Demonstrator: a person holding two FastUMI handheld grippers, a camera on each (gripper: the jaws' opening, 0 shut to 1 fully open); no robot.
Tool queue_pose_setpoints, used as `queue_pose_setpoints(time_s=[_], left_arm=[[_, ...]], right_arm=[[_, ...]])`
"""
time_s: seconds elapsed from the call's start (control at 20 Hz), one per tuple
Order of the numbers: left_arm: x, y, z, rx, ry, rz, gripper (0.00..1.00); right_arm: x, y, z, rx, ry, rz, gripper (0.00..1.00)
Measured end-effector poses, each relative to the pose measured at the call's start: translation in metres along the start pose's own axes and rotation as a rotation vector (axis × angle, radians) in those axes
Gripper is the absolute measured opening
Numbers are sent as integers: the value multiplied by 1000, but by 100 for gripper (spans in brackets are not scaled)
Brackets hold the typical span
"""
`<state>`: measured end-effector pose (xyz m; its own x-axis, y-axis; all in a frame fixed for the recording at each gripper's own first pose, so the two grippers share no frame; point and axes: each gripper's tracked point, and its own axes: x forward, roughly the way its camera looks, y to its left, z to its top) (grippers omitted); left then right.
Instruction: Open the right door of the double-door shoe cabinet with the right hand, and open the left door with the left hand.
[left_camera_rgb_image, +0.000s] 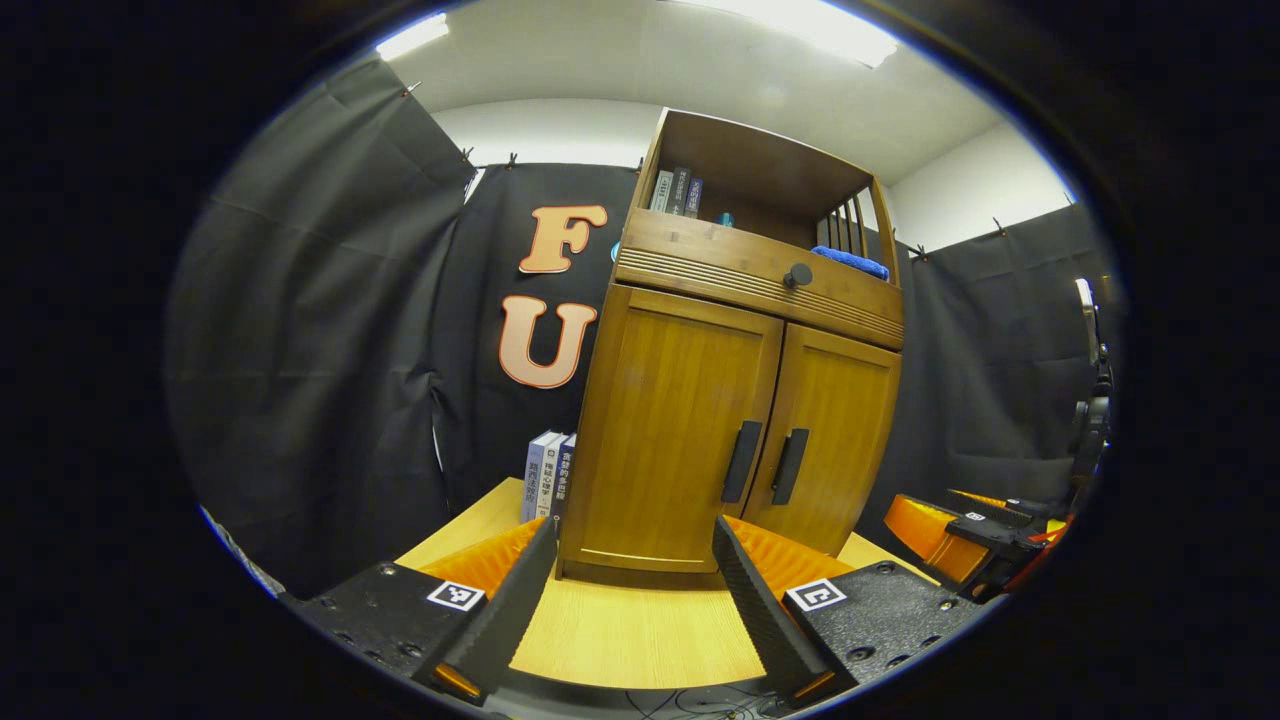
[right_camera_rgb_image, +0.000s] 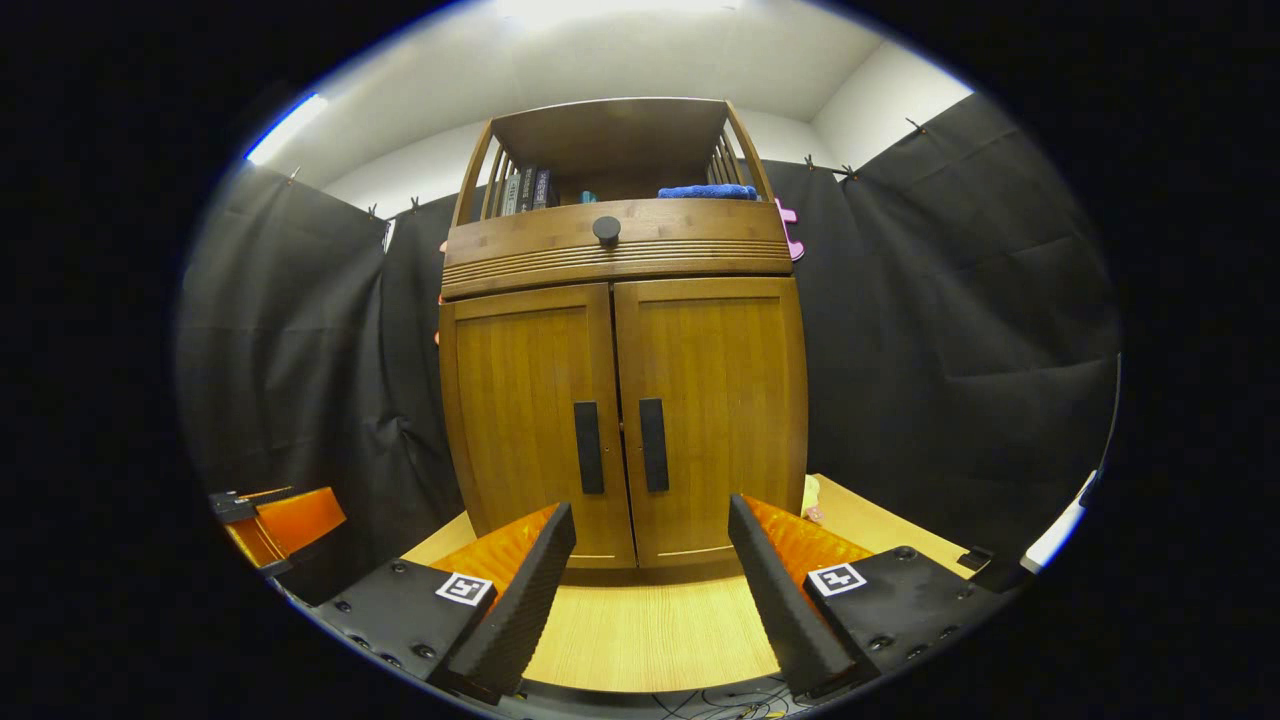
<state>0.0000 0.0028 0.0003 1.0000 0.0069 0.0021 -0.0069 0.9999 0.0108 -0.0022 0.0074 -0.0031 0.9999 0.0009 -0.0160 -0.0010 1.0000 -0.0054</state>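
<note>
Spread wide and holding nothing, the right tool (right_camera_rgb_image: 650, 590) hangs low over the pale tabletop (right_camera_rgb_image: 650, 630), and its fingers frame the foot of the shoe cabinet (right_camera_rgb_image: 620, 240), which stands upright at the back of the tabletop, well apart from the tips. Both doors are shut: the right door (right_camera_rgb_image: 720, 400) and left door (right_camera_rgb_image: 525, 400) meet at a centre seam, each with a dark vertical handle, the right handle (right_camera_rgb_image: 652, 445) and left handle (right_camera_rgb_image: 588, 447), just beside that seam. The left tool (left_camera_rgb_image: 630, 600) is likewise spread and empty, aimed at the cabinet from its left corner. The doors look like stiff, hinged wooden panels, probably light to swing; the slim bar handles seem the sensible place to pinch, across their narrow width, then pull outward.
</note>
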Motion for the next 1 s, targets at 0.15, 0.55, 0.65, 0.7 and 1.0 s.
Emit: queue_pose_setpoints(time_s=[0.15, 0.55, 0.65, 0.7, 1.0], left_arm=[[0, 1, 0, 3, -2, 0, 95], [-2, 1, -2, 0, 15, -10, 92], [-2, 2, -2, 4, 19, -4, 95], [-1, 3, -2, 8, 21, 1, 95], [-1, 6, -1, -1, 22, 39, 95]], right_arm=[[0, 0, 0, -5, 0, -2, 99], [22, -1, 6, -23, -21, -18, 99], [40, -1, 3, -24, -11, -21, 99], [50, 1, 1, -19, -6, -18, 99], [116, 4, -2, -27, 6, -32, 99]])
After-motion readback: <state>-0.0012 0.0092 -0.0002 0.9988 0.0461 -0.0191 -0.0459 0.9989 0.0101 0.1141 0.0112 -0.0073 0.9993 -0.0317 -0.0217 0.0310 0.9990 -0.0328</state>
